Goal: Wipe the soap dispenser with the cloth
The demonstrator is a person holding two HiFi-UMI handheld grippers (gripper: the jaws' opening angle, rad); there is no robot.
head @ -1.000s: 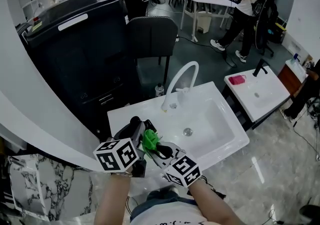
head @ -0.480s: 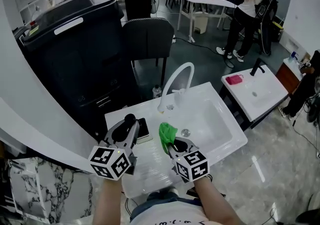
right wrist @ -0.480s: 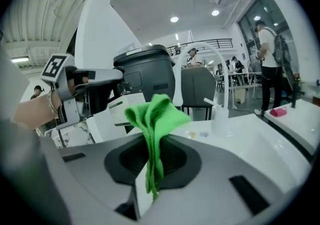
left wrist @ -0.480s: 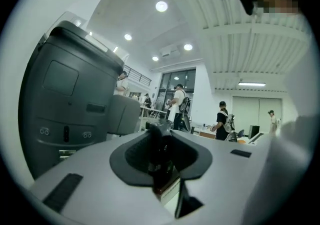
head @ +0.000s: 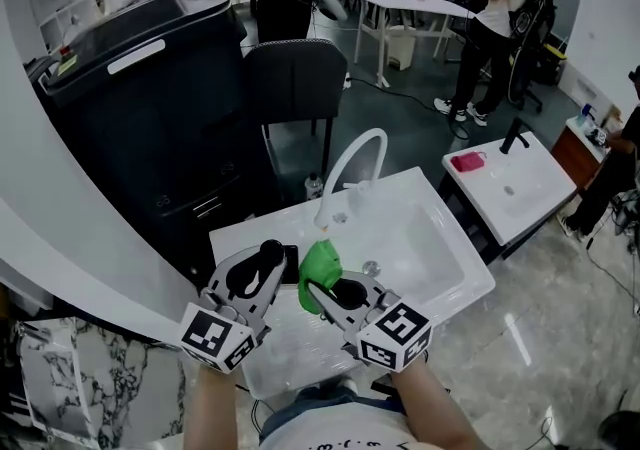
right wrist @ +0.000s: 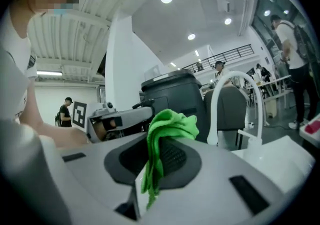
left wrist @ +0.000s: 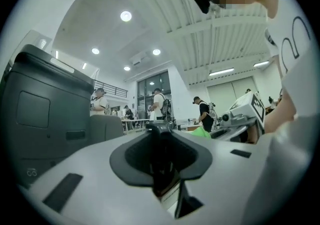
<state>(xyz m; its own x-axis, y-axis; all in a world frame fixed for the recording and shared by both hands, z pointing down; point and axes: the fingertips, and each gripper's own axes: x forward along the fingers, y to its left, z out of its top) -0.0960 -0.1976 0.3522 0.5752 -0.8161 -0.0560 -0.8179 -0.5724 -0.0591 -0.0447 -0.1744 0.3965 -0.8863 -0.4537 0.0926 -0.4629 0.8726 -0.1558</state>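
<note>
- Right gripper [head: 318, 290] first: its jaws are pinched tight on the green cloth [head: 320, 266], a bunched wad standing up above the tips and a thin tail hanging below.
- Left gripper [head: 266, 260] is clamped too, closed on the dark soap dispenser [left wrist: 161, 169], which stands upright between its jaws with the black pump top poking out.
- Both are held up over the white counter [head: 240, 233], left of the sink [head: 478, 283] and in front of the curved faucet [head: 352, 160].
- Cloth and dispenser sit just beside each other; I can't tell if they touch yet, and the left gripper view shows the cloth off to the side.
- So the wipe looks about to begin, or barely begun.
- Watch that cloth: only a narrow fold is pinched, so a hard rub could drag it out of the jaws.
- Watch the dispenser: a sideways push from the cloth could twist it in its grip, or tip it free toward the counter or basin.
- And pressing on the pump top could squirt soap.
</note>
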